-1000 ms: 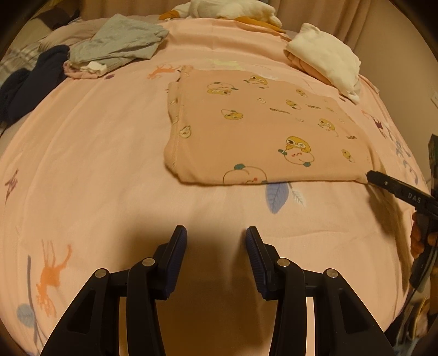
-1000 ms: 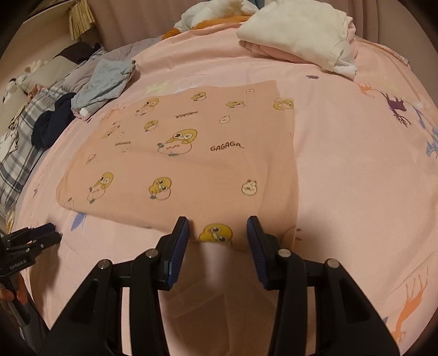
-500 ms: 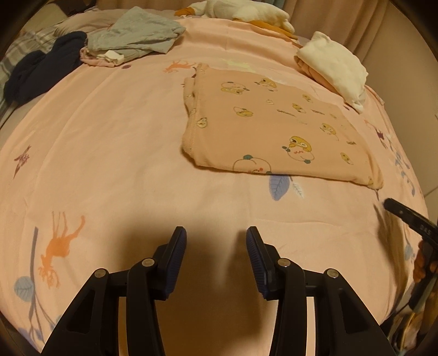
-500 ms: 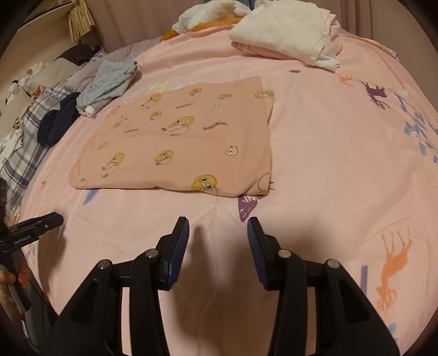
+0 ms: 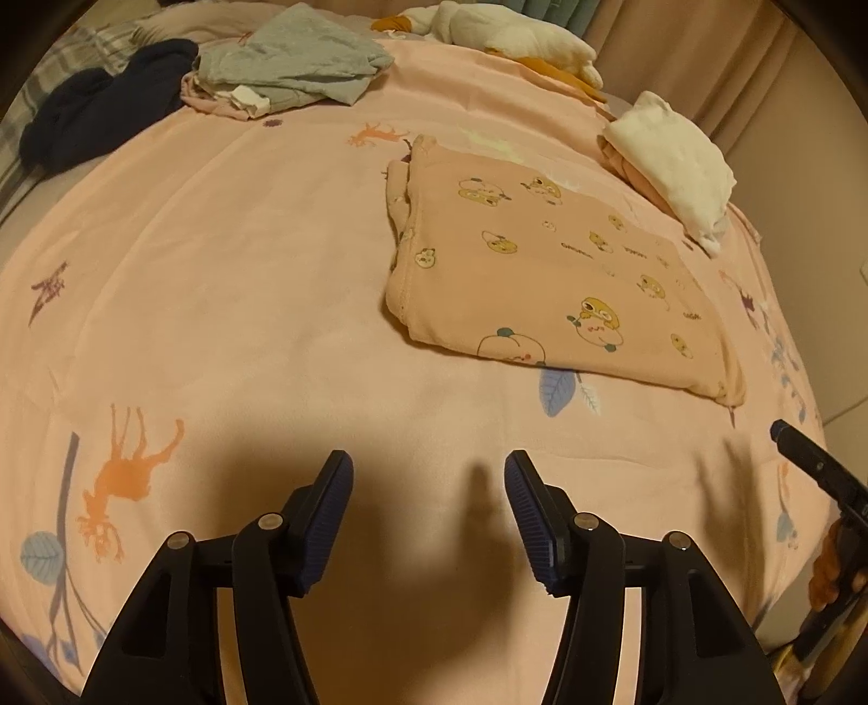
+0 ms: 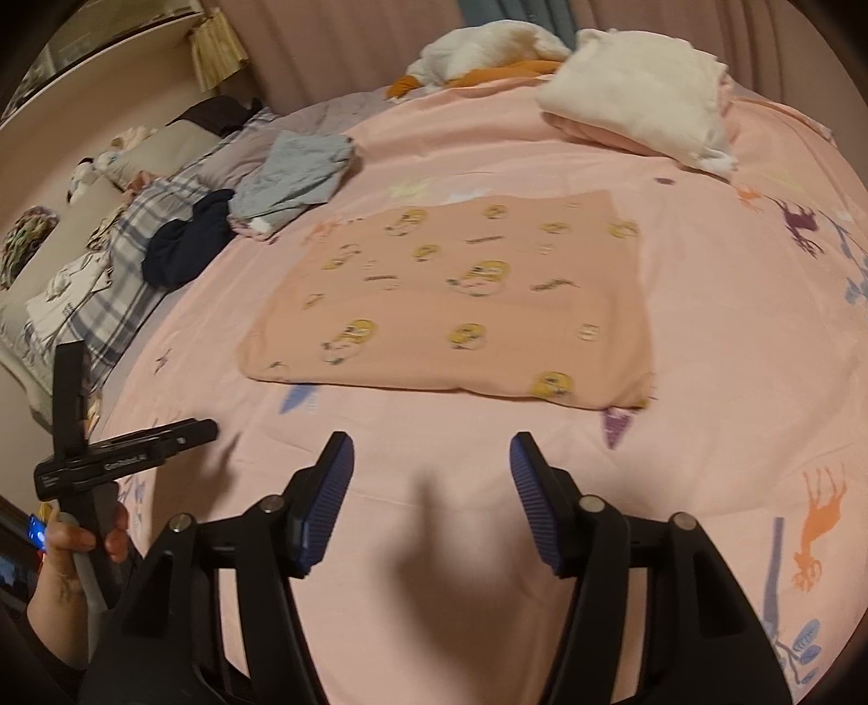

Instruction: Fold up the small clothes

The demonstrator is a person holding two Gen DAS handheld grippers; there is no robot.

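Note:
A pink garment with yellow cartoon prints (image 5: 559,282) lies folded flat in a rectangle on the pink bedsheet (image 5: 217,303); it also shows in the right wrist view (image 6: 466,309). My left gripper (image 5: 428,477) is open and empty, held above bare sheet short of the garment's near edge. My right gripper (image 6: 431,461) is open and empty, also short of the garment's near edge. The left gripper shows at the left of the right wrist view (image 6: 130,455), and the right gripper's tip shows at the right edge of the left wrist view (image 5: 814,461).
A folded white-and-pink stack (image 5: 672,162) lies beyond the garment. A grey garment pile (image 5: 287,65) and a dark navy garment (image 5: 103,114) lie at the far left. A white plush toy (image 5: 510,32) lies at the head of the bed, with plaid bedding (image 6: 108,282) to the left.
Both grippers have pulled back from the folded garment toward the near edge of the bed. The right gripper was at the garment's near edge; now it is clear of it. Both stay open.

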